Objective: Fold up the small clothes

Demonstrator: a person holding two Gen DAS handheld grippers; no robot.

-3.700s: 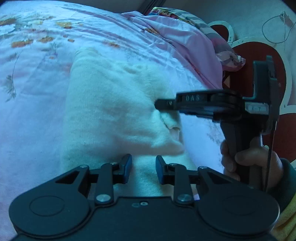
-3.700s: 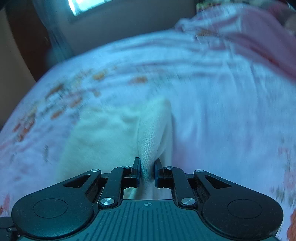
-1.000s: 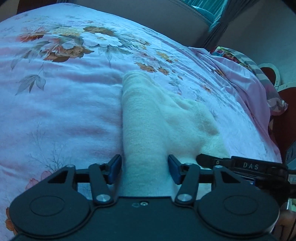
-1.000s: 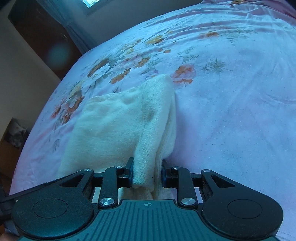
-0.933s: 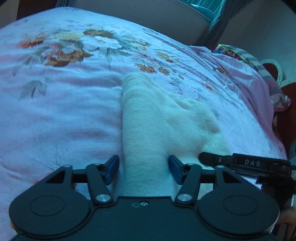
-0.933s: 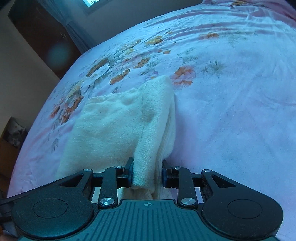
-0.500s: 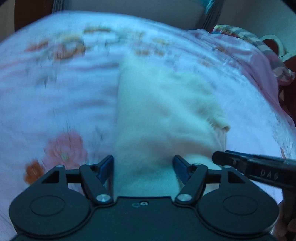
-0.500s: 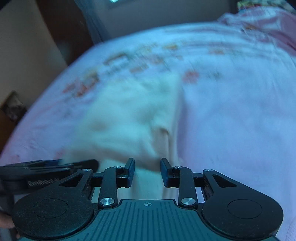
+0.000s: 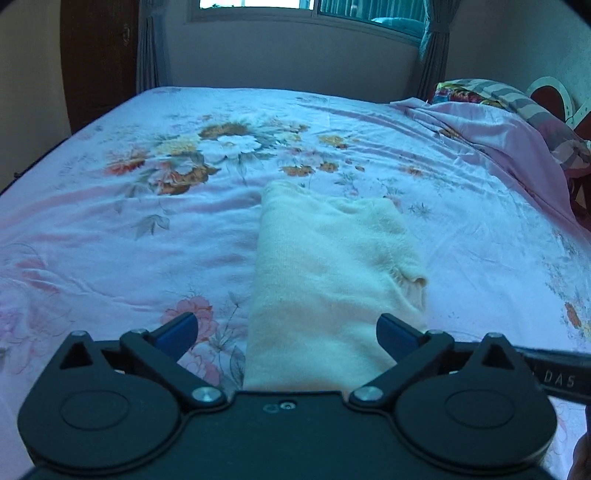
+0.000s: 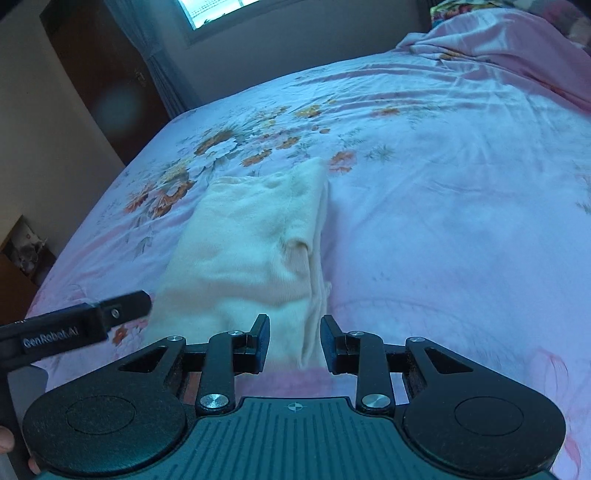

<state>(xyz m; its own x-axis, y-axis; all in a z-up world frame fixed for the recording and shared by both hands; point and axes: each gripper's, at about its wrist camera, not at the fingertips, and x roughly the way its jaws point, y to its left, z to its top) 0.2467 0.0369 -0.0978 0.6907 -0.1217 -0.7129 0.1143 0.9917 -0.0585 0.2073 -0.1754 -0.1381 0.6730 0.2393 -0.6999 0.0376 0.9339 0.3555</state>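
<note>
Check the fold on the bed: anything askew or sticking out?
Mostly tidy. The cream garment lies folded on the floral bedsheet, but a ribbed cuff pokes out at its right edge, and lower layers show past the top fold there. Nothing spilled or damaged.

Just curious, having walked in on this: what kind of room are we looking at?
Most likely a bedroom. A wide bed under a pink floral sheet fills the view, with a curtained window behind it and a folded cream garment lying on it.
</note>
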